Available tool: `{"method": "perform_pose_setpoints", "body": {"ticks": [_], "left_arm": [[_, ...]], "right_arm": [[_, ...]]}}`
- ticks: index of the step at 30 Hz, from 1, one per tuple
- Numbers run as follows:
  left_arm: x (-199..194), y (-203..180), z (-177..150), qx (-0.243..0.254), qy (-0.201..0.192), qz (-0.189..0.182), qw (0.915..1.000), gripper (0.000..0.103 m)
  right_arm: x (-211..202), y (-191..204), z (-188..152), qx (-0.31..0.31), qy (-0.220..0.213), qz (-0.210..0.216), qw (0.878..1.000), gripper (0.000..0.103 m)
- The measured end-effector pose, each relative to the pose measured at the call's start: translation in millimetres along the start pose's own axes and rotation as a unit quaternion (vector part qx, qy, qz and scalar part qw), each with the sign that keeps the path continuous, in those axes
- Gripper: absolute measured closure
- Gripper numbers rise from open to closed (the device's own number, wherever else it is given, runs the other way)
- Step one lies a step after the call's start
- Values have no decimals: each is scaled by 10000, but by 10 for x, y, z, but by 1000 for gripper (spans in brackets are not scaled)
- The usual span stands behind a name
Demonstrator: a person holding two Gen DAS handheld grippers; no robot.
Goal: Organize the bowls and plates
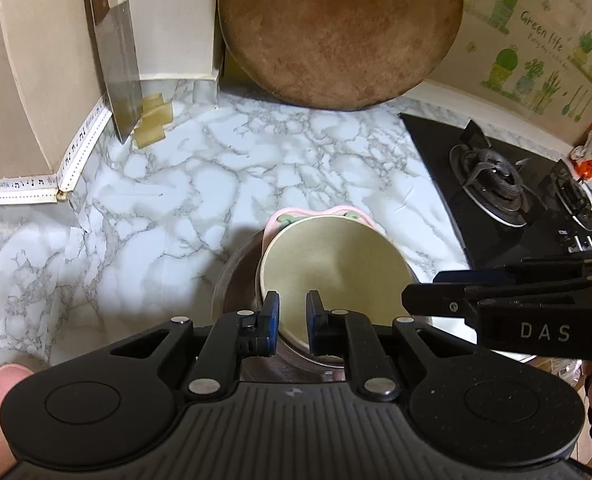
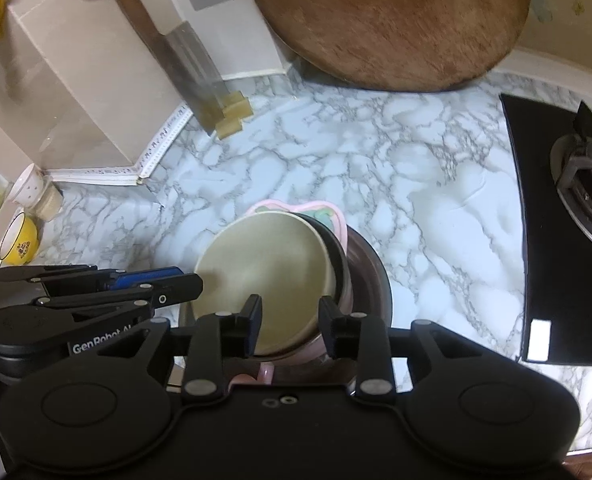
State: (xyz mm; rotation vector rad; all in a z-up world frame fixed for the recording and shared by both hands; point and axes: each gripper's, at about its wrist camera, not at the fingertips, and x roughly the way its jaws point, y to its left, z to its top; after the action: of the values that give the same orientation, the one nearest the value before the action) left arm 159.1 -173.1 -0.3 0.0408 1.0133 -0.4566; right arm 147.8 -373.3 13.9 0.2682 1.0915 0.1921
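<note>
A cream bowl point(image 1: 336, 264) point(image 2: 272, 264) with a dark outer wall sits tilted at the top of a stack. Under it lie a pink flower-edged dish point(image 1: 288, 214) point(image 2: 332, 216) and a steel bowl point(image 1: 232, 280) point(image 2: 370, 280) on the marble counter. My left gripper point(image 1: 294, 320) straddles the cream bowl's near-left rim with a narrow gap, and its pads stand off the wall. It shows from the side in the right wrist view point(image 2: 192, 284). My right gripper point(image 2: 291, 312) is open wider over the near-right rim, one finger inside and one outside. Its fingers reach in from the right in the left wrist view point(image 1: 416, 300).
A round wooden chopping board point(image 1: 340, 32) leans on the back wall. A cleaver point(image 1: 120, 72) stands against the left corner beside yellow sponge pieces point(image 1: 154, 120). A black gas hob point(image 1: 496, 184) lies to the right. A yellow bowl point(image 2: 20, 240) sits far left.
</note>
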Motion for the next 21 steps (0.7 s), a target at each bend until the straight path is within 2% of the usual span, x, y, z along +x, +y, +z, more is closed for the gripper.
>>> {"method": "perform_pose_setpoints", "body": {"ticks": [2,4,8,9,13,15,17,19,21], "left_arm": [[-44,14,-19,12,-35,0,10000,89],[-89,44,-42,2,-87,-34,10000,83],[-168,116,-77,-65,-251,-65,9996,48],[-192,127,-87,-79,-306,-35,9995,44],[-242,180,-107,-208,-333,37,9992,41],[-252,196,-121,-258,-372,128,9989,34],[-256,205,-144,-262,-437,241,9984,34],[-244,217,-166,-364,-451,326,9978,34],[-228,230,-198,-496,-450,347,9972,31]], "right_arm": [[-49,14,-6,-57,-67,9,10000,66],[-92,23,-13,-98,-132,-5,9999,62],[-165,11,-38,-112,-226,-14,9997,60],[-177,0,-43,-111,-247,-19,9996,56],[-217,-57,-45,-100,-308,43,9995,42],[-230,-79,-45,-151,-335,101,9993,35],[-230,-104,-26,-302,-341,201,9988,31],[-223,-132,-14,-410,-344,279,9982,21],[-203,-178,1,-492,-318,383,9975,17]]}}
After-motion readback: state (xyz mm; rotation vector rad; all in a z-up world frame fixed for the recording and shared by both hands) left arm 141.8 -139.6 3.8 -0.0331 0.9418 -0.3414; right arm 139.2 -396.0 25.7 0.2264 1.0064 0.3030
